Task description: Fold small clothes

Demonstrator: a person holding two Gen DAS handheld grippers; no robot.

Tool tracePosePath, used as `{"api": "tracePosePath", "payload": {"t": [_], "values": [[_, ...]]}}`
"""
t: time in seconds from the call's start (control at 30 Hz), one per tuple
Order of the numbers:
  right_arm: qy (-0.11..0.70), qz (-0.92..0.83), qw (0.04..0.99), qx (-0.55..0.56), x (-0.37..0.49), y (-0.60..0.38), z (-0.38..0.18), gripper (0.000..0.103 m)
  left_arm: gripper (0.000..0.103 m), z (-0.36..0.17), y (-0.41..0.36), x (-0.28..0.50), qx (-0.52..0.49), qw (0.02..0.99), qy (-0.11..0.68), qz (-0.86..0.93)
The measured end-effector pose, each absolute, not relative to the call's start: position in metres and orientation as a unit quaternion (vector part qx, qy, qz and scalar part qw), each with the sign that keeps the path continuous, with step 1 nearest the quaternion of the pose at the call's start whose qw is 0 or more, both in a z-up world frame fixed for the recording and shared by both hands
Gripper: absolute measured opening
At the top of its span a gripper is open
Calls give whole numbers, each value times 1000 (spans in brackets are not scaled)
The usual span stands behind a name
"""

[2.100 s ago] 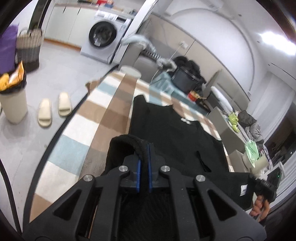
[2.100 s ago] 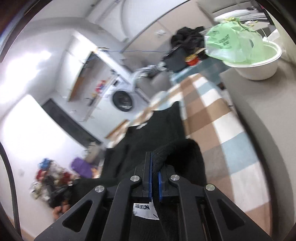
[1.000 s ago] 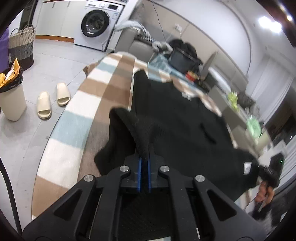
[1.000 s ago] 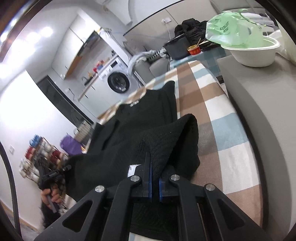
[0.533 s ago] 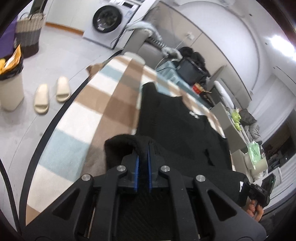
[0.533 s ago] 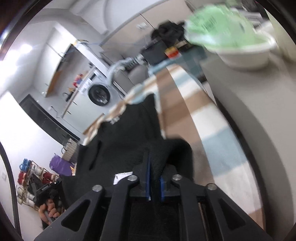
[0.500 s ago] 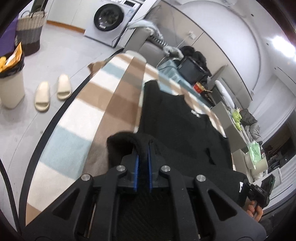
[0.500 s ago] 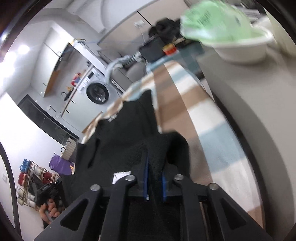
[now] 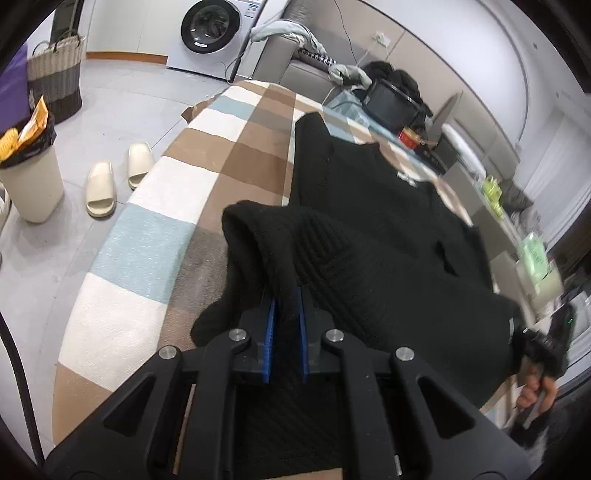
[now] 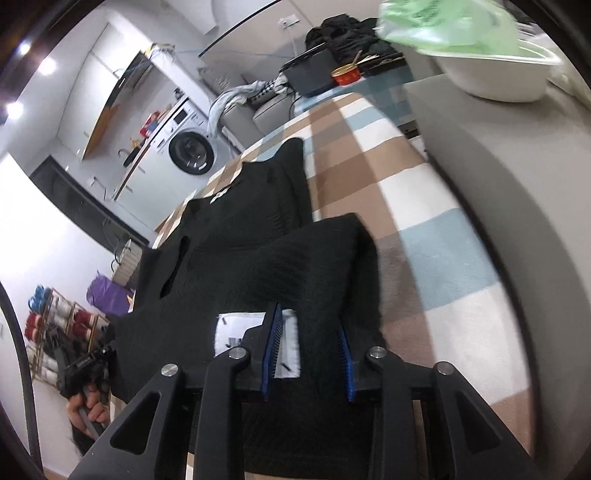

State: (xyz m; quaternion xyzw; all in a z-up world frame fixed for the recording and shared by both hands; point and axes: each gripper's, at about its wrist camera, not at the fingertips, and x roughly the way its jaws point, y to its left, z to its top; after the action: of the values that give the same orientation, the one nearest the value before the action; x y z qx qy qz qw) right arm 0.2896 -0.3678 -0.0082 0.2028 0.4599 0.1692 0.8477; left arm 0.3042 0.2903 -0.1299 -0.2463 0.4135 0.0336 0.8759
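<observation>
Your black sweater (image 9: 369,229) lies spread on the checked blanket (image 9: 155,229), stretching away ahead of both tools, with its near hem folded up over the body. Your left gripper (image 9: 284,314) has its blue pads nearly together, pinching a thick fold of that hem, which rises in a hump just ahead of the fingertips. Your right gripper (image 10: 308,332) is opening: its pads stand apart with the knit and a white label (image 10: 255,332) lying loose between them, neither pad pressing the cloth. To the left of the left gripper, down on the floor, sit a pair of pale slippers (image 9: 118,177) and a bin (image 9: 31,177). Far ahead stands a washing machine (image 9: 210,33). To the right of the right gripper, a white bowl (image 10: 502,74) holds a green bag (image 10: 450,26).
</observation>
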Motion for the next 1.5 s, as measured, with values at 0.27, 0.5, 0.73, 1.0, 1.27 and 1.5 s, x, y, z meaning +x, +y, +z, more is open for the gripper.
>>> {"api": "tracePosePath", "payload": {"t": [0.27, 0.5, 0.73, 1.0, 1.27, 1.5], "values": [[470, 179, 849, 161, 301, -342, -16, 34, 7, -135, 272, 319, -209, 882, 422, 33], [484, 183, 845, 132, 303, -338, -19, 28, 7, -132, 260, 311, -191, 884, 426, 31], [496, 195, 837, 123, 295, -342, -18, 27, 7, -130, 243, 282, -190, 883, 427, 36], [513, 208, 826, 109, 270, -362, -14, 28, 7, -125, 247, 245, -232, 873, 429, 19], [488, 238, 831, 122, 233, -380, -1, 28, 7, -115, 260, 223, -246, 875, 416, 10], [450, 221, 855, 131, 228, -385, 7, 6, 2, -96, 262, 221, -251, 892, 376, -3]]}}
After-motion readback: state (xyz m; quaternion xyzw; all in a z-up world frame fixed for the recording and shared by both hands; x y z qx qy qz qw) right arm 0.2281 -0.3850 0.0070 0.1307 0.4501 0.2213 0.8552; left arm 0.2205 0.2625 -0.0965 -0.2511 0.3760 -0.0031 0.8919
